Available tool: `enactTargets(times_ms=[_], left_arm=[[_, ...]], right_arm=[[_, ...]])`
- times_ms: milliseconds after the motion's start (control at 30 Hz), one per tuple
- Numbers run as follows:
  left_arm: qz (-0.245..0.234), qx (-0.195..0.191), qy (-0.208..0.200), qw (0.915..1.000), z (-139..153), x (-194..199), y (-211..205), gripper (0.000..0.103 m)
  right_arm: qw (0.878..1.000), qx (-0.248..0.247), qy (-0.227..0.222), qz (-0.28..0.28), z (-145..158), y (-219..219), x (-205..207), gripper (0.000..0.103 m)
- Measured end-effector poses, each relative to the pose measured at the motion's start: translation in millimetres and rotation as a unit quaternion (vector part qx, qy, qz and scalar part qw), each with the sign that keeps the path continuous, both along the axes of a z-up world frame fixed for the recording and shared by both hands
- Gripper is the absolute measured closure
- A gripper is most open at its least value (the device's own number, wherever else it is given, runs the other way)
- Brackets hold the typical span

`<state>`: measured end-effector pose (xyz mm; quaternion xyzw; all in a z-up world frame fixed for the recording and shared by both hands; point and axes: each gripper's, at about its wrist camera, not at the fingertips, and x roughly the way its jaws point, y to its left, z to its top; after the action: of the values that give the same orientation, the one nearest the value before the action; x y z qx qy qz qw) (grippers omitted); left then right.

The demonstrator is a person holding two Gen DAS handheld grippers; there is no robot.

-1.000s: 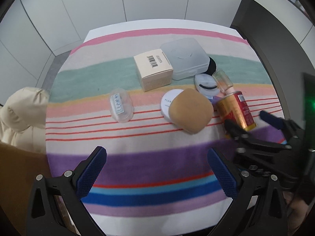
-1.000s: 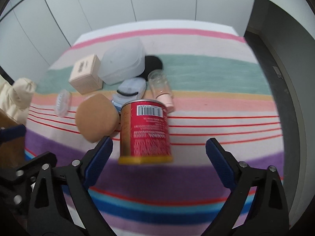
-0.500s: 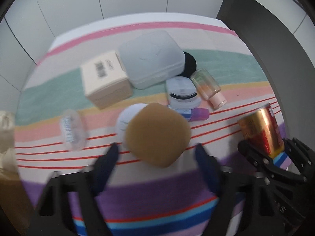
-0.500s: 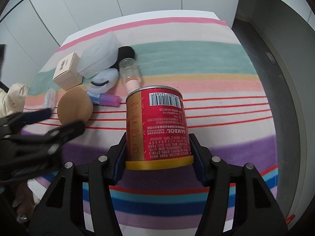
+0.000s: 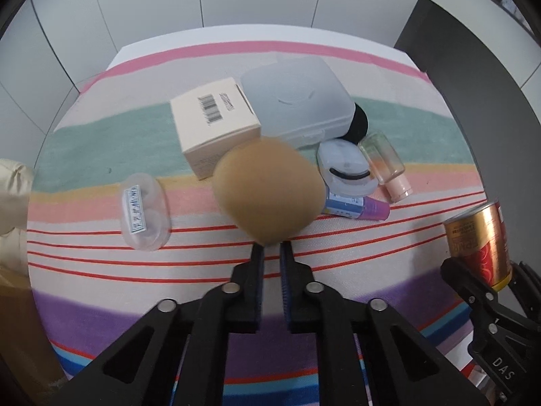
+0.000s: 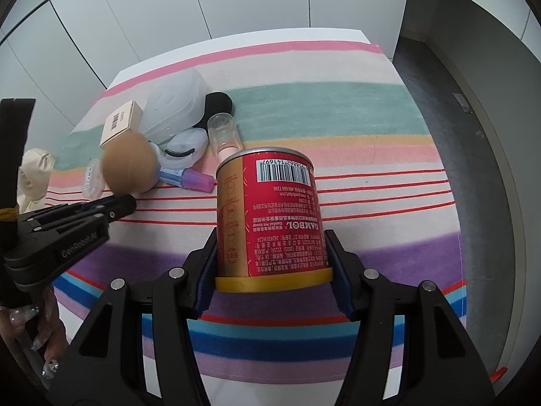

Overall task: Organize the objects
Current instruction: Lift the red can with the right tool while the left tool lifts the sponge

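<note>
Two grippers, both loaded. Left gripper (image 5: 271, 249): jaws pinched nearly together on the lower edge of a tan round sponge puff (image 5: 268, 188), which looks raised off the striped cloth (image 5: 101, 155); contact with the cloth below it cannot be judged. Right gripper (image 6: 274, 260): jaws clamped on either side of a red-and-gold can (image 6: 268, 216), gripped near its yellow rim, barcode end pointing away from the camera; can appears lifted over the purple and blue stripes at the near right part of the desk.

Cluster on the cloth beyond the puff:
- cream carton (image 5: 214, 123) with barcode on top, touching a translucent grey lidded case (image 5: 297, 98) on its right
- black round item (image 5: 358, 124) partly tucked under the case's right end
- white clamshell (image 5: 346, 167) with a black curved mark, just beside a small clear bottle (image 5: 385, 165) with pale pink cap, lying on its side
- tube with purple cap (image 5: 358, 207) lying next to the puff
- clear oval capsule case (image 5: 143, 211) with label, apart to the left on the red lines

Beige padded fabric (image 5: 12, 199) at the left edge of the desk.
</note>
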<state>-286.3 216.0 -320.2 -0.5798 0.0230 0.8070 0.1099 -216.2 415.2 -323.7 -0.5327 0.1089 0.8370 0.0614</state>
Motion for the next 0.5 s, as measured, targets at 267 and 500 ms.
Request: enactTargets(times_ms=[267, 500], left_arm=[[0.006, 0.015, 0.019, 0.9997, 28.9, 3.3, -7.9, 0.097], [0.005, 0.020, 0.007, 0.9998, 20.2, -0.9, -17.6, 0.031]], right_arm=[[1.000, -0.002, -0.003, -0.006, 1.1, 1.7, 1.4, 0.044], [1.000, -0.003, -0.002, -0.011, 1.7, 1.5, 2.9, 0.044]])
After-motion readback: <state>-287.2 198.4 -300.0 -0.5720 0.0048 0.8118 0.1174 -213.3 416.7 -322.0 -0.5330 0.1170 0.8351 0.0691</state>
